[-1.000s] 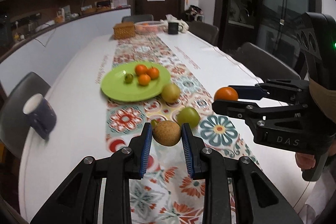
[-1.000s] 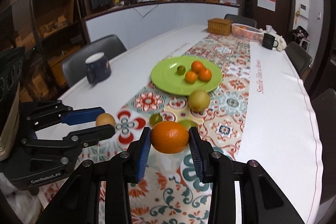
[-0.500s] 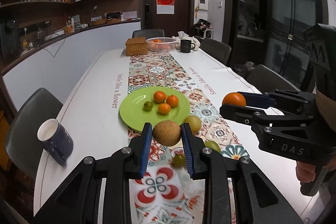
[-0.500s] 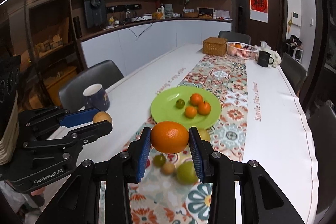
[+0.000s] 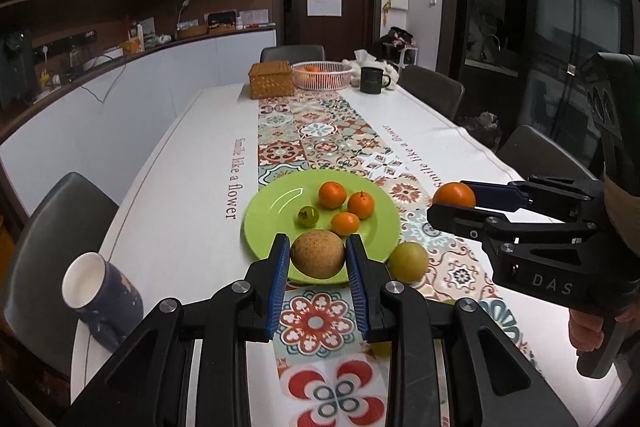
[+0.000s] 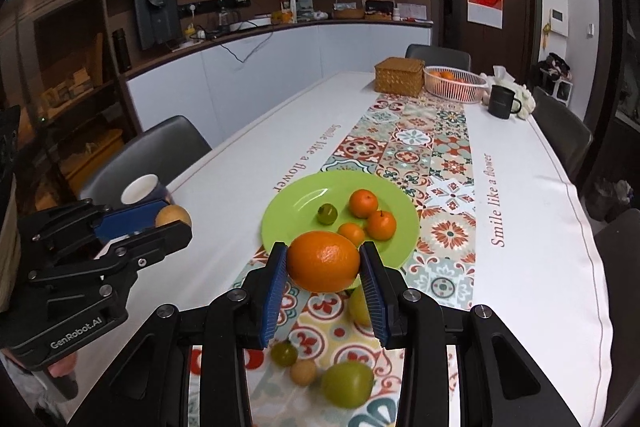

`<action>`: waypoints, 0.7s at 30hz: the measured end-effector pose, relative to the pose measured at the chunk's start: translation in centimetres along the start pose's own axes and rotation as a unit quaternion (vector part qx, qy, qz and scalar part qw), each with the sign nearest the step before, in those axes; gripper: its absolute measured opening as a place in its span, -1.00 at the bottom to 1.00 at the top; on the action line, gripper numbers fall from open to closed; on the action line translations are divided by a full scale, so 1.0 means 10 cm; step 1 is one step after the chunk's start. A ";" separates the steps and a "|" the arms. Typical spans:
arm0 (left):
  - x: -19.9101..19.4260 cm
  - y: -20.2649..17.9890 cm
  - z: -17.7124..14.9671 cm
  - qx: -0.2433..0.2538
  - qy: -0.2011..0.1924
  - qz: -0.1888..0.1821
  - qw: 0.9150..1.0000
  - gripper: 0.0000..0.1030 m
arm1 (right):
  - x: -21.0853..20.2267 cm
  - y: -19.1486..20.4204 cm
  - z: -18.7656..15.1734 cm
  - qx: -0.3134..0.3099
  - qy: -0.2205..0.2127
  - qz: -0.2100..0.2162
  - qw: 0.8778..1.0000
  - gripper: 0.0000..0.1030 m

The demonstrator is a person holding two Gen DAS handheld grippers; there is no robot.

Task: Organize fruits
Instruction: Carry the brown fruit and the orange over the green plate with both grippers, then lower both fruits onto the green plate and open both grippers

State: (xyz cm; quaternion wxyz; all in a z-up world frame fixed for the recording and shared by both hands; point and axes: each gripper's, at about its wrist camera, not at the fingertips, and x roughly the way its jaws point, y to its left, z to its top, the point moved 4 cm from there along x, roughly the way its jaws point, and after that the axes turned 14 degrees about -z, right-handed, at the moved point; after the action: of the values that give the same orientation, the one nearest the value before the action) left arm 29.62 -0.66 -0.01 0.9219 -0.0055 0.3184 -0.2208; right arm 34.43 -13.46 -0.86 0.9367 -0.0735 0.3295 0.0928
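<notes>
My left gripper (image 5: 318,254) is shut on a brown round fruit (image 5: 317,253), held above the near edge of the green plate (image 5: 272,207). My right gripper (image 6: 323,261) is shut on a large orange (image 6: 323,261), also above the plate's (image 6: 288,211) near edge. The plate holds three small oranges (image 5: 332,194) and a small green fruit (image 5: 307,216). A yellow-green fruit (image 5: 408,261) lies on the runner right of the plate. Below the right gripper lie a green apple (image 6: 347,383), a small tan fruit (image 6: 303,372) and a small green fruit (image 6: 284,352).
A dark blue mug (image 5: 102,301) stands on the white cloth at the near left. At the far end are a wicker box (image 5: 271,79), a white basket with oranges (image 5: 322,75) and a black mug (image 5: 371,79). Grey chairs (image 5: 52,227) surround the table.
Both grippers have risen and moved forward toward the plate, each still holding its fruit. The loose fruits on the runner now lie beneath them.
</notes>
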 end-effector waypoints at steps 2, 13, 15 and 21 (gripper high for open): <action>0.10 0.03 -0.01 0.001 0.006 -0.004 1.000 -0.44 | 0.10 0.01 -0.01 0.000 0.008 0.000 1.000 -0.27; 0.82 0.36 -0.07 -0.023 0.061 -0.029 0.997 -0.44 | 0.79 0.00 -0.08 0.002 0.071 0.006 0.997 -0.27; 0.94 0.39 -0.09 -0.024 0.070 -0.029 0.997 -0.44 | 0.90 0.00 -0.10 -0.002 0.079 0.006 0.997 -0.27; 1.18 0.44 -0.15 -0.020 0.090 -0.025 0.995 -0.44 | 1.10 0.00 -0.15 -0.001 0.094 0.009 0.996 -0.27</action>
State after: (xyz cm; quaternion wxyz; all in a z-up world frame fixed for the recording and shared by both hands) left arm 38.72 -1.33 -8.75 0.8836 -0.0122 0.4038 -0.2366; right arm 41.97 -12.36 -8.92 0.9006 -0.0800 0.4166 0.0946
